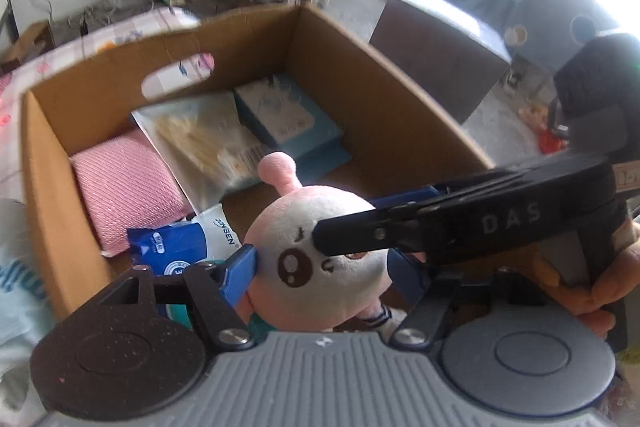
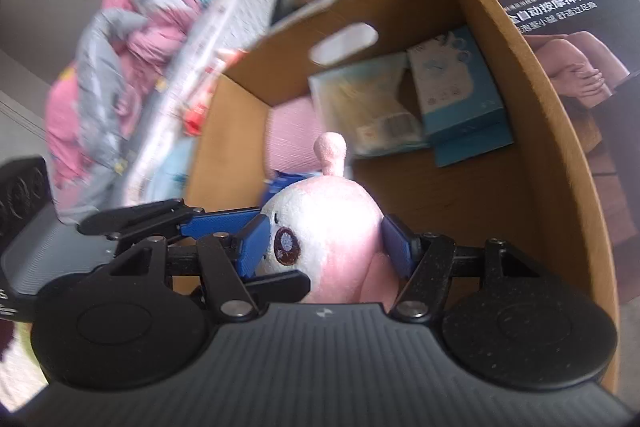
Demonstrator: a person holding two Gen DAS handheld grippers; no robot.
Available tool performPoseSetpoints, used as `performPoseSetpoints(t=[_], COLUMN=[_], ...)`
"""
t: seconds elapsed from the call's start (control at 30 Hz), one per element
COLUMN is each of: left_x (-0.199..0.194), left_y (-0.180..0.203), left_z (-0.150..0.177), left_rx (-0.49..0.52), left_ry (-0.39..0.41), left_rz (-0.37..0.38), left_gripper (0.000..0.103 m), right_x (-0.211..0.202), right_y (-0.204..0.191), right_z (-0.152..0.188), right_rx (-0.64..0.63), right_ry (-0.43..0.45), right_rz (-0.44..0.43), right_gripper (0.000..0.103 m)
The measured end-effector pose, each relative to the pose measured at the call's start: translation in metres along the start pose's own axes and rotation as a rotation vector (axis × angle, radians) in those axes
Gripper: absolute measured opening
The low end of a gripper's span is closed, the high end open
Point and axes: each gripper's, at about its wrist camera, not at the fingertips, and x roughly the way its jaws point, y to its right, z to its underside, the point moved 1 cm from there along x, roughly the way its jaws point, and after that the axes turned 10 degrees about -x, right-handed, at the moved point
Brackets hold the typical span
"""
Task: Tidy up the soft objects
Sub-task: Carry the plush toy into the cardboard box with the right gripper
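Gripping a pink-and-white plush toy by the sides of its head, the right gripper presses both blue pads into it at the lower centre of the frame. The left gripper brackets the same toy; its left pad touches, the right one is hidden, so I cannot tell its hold. Beyond, the cardboard box holds a pink cloth, a blue packet, a clear bag and a blue carton, with bare floor at its right.

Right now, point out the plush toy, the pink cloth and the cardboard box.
plush toy (image 1: pixel 316 267), left wrist view, on its white face.
pink cloth (image 1: pixel 124 187), left wrist view, on its top surface.
cardboard box (image 2: pixel 552 163), right wrist view, on its right inner wall.
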Motion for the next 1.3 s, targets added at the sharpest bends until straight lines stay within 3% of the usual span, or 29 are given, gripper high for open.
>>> performPoseSetpoints(t=[0.17, 0.43, 0.6, 0.83, 0.93, 1.0, 1.07, 1.3], left_x=[0.023, 0.022, 0.007, -0.033, -0.057, -0.076, -0.096, -0.162], left_y=[-0.002, -0.008, -0.002, -0.013, -0.016, -0.019, -0.021, -0.048], left_z=[-0.011, -0.016, -0.015, -0.012, -0.004, 0.003, 0.013, 0.057], left_rx=[0.008, -0.019, 0.003, -0.038, -0.033, -0.028, -0.021, -0.082], left_ry=[-0.035, -0.029, 0.002, 0.077, 0.115, 0.148, 0.182, 0.287], left_rz=[-0.026, 0.002, -0.001, -0.013, -0.041, -0.058, -0.068, -0.080], left_gripper=[0.073, 0.074, 0.074, 0.074, 0.074, 0.075, 0.076, 0.079], right_x=[0.029, 0.038, 0.030, 0.010, 0.010, 0.011, 0.016, 0.053], right_y=[0.022, 0.019, 0.001, -0.010, -0.013, -0.019, -0.026, -0.040], right_z=[-0.011, -0.015, -0.017, -0.017, -0.014, -0.010, -0.009, -0.016], right_rx=[0.032, 0.030, -0.073, -0.107, -0.121, -0.156, -0.202, -0.313], right_ry=[-0.044, 0.013, 0.045, 0.092, 0.065, 0.039, 0.001, -0.147], right_rz=[0.017, 0.048, 0.134, 0.149, 0.151, 0.164, 0.182, 0.207], right_gripper=[0.062, 0.061, 0.061, 0.061, 0.061, 0.065, 0.079, 0.088])
